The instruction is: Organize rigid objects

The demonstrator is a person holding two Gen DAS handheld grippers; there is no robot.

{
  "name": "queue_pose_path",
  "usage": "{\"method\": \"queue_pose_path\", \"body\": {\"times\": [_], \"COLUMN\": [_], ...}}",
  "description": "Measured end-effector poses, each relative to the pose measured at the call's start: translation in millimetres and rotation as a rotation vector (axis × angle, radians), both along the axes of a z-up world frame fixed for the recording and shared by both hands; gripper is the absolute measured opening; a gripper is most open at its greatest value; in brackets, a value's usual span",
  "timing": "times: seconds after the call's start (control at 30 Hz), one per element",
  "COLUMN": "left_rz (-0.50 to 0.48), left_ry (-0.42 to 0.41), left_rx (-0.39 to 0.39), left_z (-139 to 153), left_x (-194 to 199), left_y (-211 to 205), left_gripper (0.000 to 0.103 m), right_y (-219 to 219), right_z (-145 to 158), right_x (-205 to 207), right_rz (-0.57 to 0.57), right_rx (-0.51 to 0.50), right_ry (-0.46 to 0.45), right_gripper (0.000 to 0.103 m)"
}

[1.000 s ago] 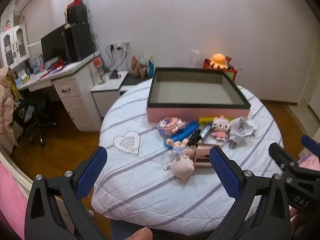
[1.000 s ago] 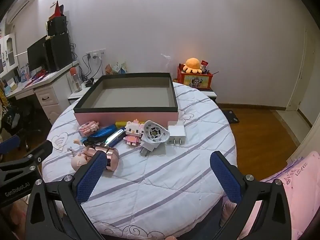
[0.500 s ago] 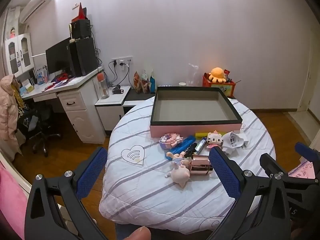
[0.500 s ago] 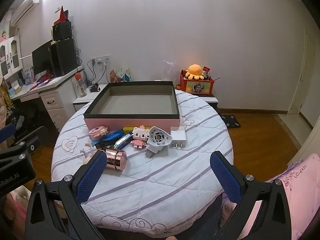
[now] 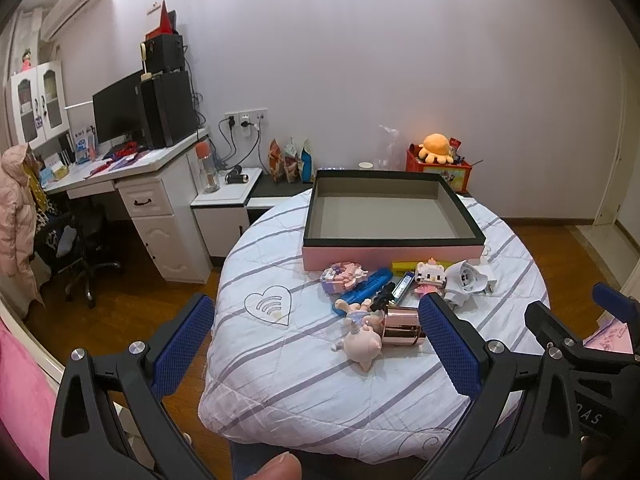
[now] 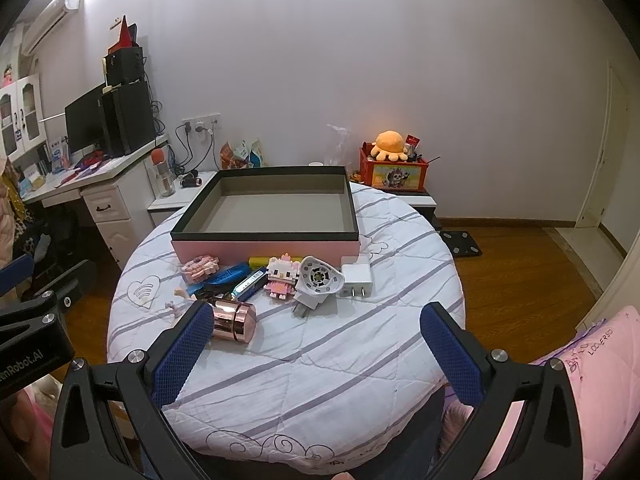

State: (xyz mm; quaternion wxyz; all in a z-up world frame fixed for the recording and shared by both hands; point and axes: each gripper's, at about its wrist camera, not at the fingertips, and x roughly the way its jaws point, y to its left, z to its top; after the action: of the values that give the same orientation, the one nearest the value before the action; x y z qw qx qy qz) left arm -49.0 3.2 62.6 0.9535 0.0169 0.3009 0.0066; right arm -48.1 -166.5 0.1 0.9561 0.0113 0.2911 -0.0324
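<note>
Not started yet: both grippers (image 5: 316, 344) (image 6: 314, 346) wide apart, empty. Next up, grabbing a toy (image 6: 282, 276) for the box (image 6: 264, 246).

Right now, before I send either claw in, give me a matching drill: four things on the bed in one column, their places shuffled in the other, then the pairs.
Things:
1. pink box
2. rose-gold canister
3. white charger
4. block cat figure

Places:
A. lying on its side, nearest the claws
B. far right end of the row
C. behind all the small items, open and empty
D. between the blue items and the round white adapter

Pairs: 1-C, 2-A, 3-B, 4-D
</note>
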Motion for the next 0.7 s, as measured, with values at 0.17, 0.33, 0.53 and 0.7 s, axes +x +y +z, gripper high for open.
{"method": "queue_pose_path", "body": {"times": [0.17, 0.33, 0.53, 0.7], "left_rz": [0.001, 0.003, 0.004, 0.004], "left_ry": [0.021, 0.023, 0.034, 0.033], "left_rx": [-0.004, -0.004, -0.008, -0.008], "left_z": [-4, -6, -12, -14], "left_x": [3, 3, 8, 8], "left_y": [0, 0, -3, -2], "left_gripper": [0.103, 0.103, 0.103, 0.103], "right_y": [0, 0, 0, 1], "right_z": [0, -1, -1, -2], "right_x": [0, 0, 0, 1], "right_rz": [-0.001, 0.000, 0.000, -0.001], "right_rx": [0.000, -0.001, 0.000, -0.001], "right_ry": [0.002, 0.002, 0.002, 0.006], "right_gripper": [0.103, 0.103, 0.103, 0.103]}}
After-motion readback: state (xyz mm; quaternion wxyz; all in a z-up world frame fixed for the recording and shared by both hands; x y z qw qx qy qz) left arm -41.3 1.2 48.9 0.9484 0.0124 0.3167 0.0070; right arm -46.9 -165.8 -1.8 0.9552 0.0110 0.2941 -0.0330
